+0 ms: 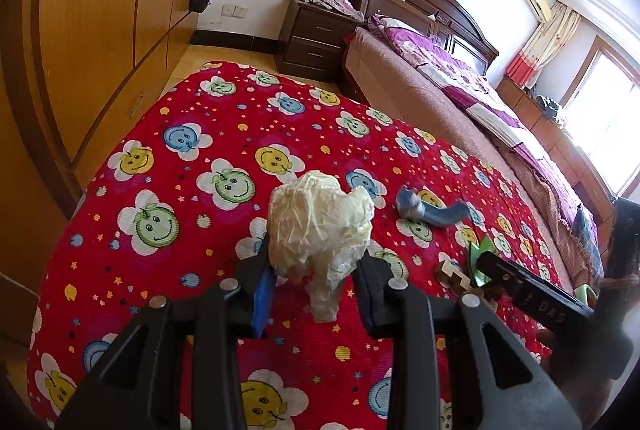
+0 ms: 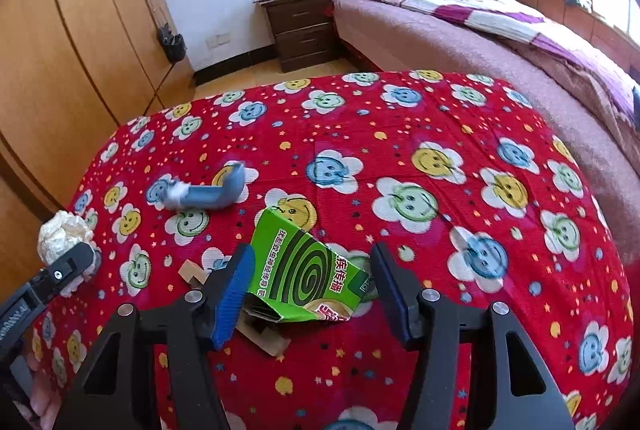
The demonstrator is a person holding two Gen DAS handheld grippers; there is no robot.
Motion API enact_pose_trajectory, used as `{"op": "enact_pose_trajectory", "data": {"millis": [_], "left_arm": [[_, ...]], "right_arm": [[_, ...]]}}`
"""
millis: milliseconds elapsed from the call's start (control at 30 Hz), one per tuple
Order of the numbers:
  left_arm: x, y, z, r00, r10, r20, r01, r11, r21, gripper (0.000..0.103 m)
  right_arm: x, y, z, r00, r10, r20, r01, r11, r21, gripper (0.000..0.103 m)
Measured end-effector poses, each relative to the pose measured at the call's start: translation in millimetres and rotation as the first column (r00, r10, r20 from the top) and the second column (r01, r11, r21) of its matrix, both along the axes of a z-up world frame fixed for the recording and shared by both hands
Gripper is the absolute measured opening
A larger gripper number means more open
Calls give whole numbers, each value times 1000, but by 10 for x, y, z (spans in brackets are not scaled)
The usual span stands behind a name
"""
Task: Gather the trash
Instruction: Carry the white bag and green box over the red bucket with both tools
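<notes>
Two claws picking up trash on a red smiley-face cloth.

The crumpled paper ball (image 1: 320, 222) is squeezed between the two fingers of the left gripper (image 1: 318, 270), and it sits just above the red cloth (image 1: 180, 102) on the left side of the table. The green box (image 2: 304, 270) lies flat on the cloth near the middle, between the fingers of the right gripper (image 2: 312, 286). That claw is not pinching it; its left finger is right beside the box and its right finger is a little apart. A small wooden block (image 2: 264, 334) pokes out from under the near end of the box. A grey-blue wrapper (image 2: 204, 190) lies farther away on the cloth. Far behind are a bed (image 2: 460, 26) on the right, a dark nightstand (image 2: 300, 26) and a wooden wardrobe (image 2: 68, 30) on the left.
</notes>
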State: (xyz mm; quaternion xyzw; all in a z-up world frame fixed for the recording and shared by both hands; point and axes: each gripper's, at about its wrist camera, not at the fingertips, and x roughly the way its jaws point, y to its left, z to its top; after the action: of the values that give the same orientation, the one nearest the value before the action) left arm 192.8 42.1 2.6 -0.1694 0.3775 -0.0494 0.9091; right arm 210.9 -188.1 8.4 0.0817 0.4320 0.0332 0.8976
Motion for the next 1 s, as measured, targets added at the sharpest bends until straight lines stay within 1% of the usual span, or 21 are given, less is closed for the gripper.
{"op": "enact_pose_trajectory", "data": {"millis": [200, 433, 600, 733, 867, 1000], "left_arm": [[-42, -22, 23, 1000, -9, 17, 9, 1000, 1, 35], [-67, -43, 49, 999, -22, 37, 22, 1000, -8, 35], [-106, -110, 74, 997, -41, 63, 40, 999, 7, 35], [-138, -190, 135, 996, -40, 84, 37, 998, 41, 35], [-222, -299, 269, 992, -78, 98, 72, 995, 67, 35], [-348, -443, 430, 986, -127, 113, 121, 991, 57, 35]], "right_arm": [[-312, -194, 223, 998, -45, 55, 41, 997, 64, 61], [-803, -474, 433, 989, -115, 98, 102, 986, 135, 61], [-1187, -717, 539, 977, -179, 114, 162, 976, 145, 61], [-1531, -1006, 586, 960, -253, 122, 232, 959, 163, 61], [-1853, -1287, 600, 938, -326, 119, 298, 932, 206, 61], [-2126, -1531, 627, 915, -382, 131, 349, 910, 222, 61]]}}
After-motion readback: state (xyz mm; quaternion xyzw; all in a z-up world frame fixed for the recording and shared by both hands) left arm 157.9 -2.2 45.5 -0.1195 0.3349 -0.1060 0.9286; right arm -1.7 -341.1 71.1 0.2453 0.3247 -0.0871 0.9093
